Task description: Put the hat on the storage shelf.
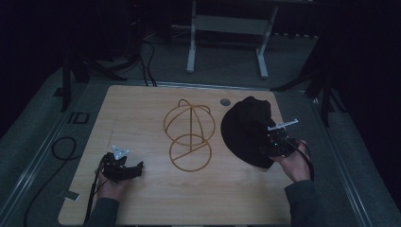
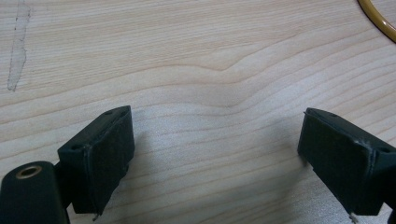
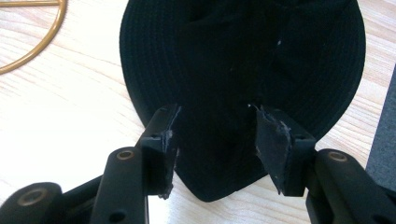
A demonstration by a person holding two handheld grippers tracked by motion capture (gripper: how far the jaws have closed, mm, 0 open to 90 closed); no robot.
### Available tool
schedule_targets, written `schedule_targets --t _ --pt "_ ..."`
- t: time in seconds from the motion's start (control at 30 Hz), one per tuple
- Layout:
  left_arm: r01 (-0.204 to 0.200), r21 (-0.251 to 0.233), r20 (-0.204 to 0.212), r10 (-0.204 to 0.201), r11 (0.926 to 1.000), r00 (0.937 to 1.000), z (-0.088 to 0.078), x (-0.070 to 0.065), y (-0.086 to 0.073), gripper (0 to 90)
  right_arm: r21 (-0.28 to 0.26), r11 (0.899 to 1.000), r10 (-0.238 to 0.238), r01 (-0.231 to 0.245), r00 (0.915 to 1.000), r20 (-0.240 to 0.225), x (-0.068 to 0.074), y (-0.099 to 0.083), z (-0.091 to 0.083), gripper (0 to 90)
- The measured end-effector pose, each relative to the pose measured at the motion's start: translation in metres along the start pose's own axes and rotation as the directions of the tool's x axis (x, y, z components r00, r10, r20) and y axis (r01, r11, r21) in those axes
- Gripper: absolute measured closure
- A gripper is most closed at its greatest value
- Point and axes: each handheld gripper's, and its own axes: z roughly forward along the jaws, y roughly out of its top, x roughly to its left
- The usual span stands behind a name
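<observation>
High view, left to right: left gripper [image 1: 137, 169] resting on the table [image 1: 142, 203], fingers [image 2: 100, 158] spread wide over bare wood; one gold wire stand [image 1: 189, 135] at centre; one black hat [image 1: 246, 130] lying right of it, right gripper [image 3: 215, 140] straddling its brim, fingers [image 3: 161, 144] parted, contact unclear, crown detail lost in the dark
</observation>
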Motion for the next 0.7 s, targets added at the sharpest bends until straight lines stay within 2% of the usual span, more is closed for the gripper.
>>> schedule_targets --t 0.4,0.7 --pt "0.000 0.000 0.000 0.000 1.0000 1.0000 0.000 0.000 0.000 11.3 0.025 0.999 0.026 -0.026 0.9996 -0.006 -0.012 0.013 0.008 49.1" --pt "0.000 0.000 0.000 0.000 1.0000 1.0000 0.000 0.000 0.000 11.3 0.035 0.999 0.008 -0.008 1.0000 -0.003 -0.013 0.025 0.017 48.9"
